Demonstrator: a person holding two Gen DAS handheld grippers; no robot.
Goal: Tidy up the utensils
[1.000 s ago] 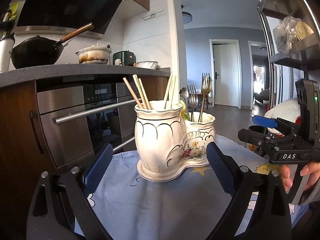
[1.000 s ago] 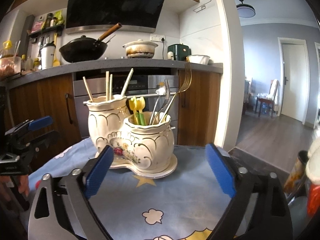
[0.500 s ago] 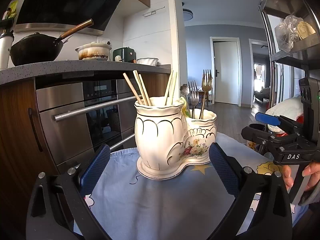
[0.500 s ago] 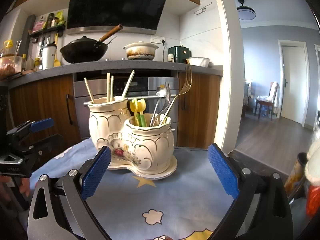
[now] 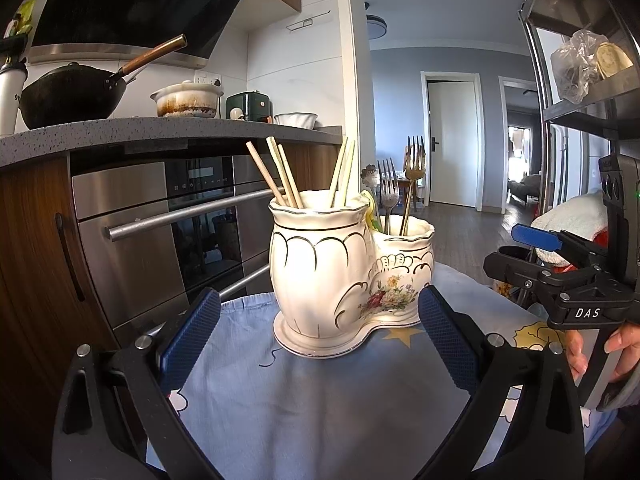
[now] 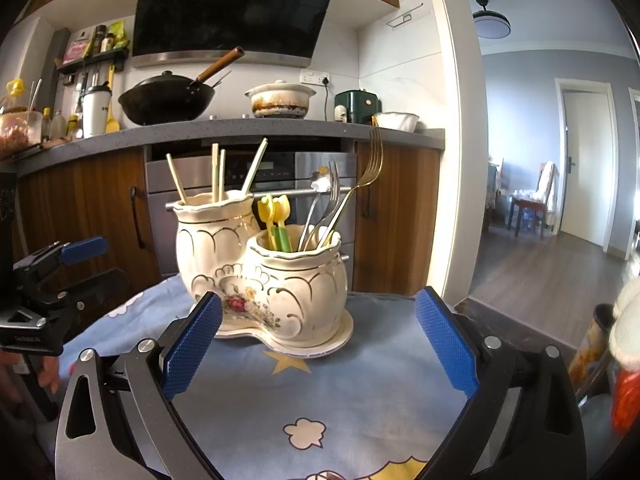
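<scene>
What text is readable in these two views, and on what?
"DAS": white letters on the black body of the right gripper, left wrist view.
Small lettering on the left gripper body in the right wrist view: too blurred to read.
Print on the white tumbler on the counter: too small to read.
Oven control panel symbols: too small to read.
Spice packets on the wall shelf: illegible.

Grey counter (image 6: pixel 240 130) over a steel oven (image 5: pixel 160 224), wood floor (image 6: pixel 552 276) beyond, white door (image 5: pixel 454 140).
</scene>
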